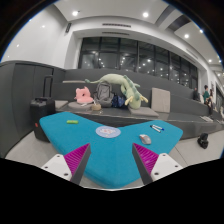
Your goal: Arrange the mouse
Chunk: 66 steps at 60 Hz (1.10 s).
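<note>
The small grey-white computer mouse (146,138) lies on the teal mat (100,150) that covers the bench, ahead of the tongs (110,158) and off to the right-finger side, well apart from both fingers. The tongs stand wide and hold nothing, with the pink-purple pads (78,156) facing each other over bare teal mat.

A pale round disc (108,132) rests on the mat beside the mouse, farther toward the middle, and a small red object (157,127) sits just beyond the mouse. Past the mat's far edge a dark suitcase (42,106) stands, and behind it a grey counter (60,80) carries a pink plush toy (83,95) and a long green plush animal (112,84). Large dark windows (135,55) close the room at the back.

The risks, as I judge them: the mouse is off the tongs' centre line, so a straight advance would miss it or clip it with one finger and spin it. Its rounded, smooth shell could squirt out of a closing grip. The small red object is close enough to be knocked during the approach.
</note>
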{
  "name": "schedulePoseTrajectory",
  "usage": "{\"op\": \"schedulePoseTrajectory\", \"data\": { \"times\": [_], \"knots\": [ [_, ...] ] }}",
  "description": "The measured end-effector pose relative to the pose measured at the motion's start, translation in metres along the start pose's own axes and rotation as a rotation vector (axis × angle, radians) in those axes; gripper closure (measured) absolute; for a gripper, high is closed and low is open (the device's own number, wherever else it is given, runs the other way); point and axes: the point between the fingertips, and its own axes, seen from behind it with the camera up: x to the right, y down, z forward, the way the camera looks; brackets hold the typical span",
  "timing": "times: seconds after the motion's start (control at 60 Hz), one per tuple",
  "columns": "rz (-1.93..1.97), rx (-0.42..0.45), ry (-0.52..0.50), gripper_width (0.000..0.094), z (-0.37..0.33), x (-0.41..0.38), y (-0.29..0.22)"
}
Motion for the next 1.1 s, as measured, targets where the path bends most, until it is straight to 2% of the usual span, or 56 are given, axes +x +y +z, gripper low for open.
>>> {"op": "schedulePoseTrajectory", "data": {
  "times": [0.1, 0.467, 0.75, 0.967, 1.1],
  "knots": [
    [0.005, -0.010, 0.020, 0.0084, -0.003, 0.015, 0.004],
    [0.000, -0.060, 0.125, 0.0084, 0.017, 0.145, 0.049],
    [-0.002, -0.064, 0.179, 0.0083, 0.032, 0.237, 0.068],
    [0.040, -0.093, 0.161, 0.0082, 0.053, 0.271, 0.071],
    [0.065, -0.115, 0.109, 0.0079, 0.084, 0.272, 0.078]
  ]
}}
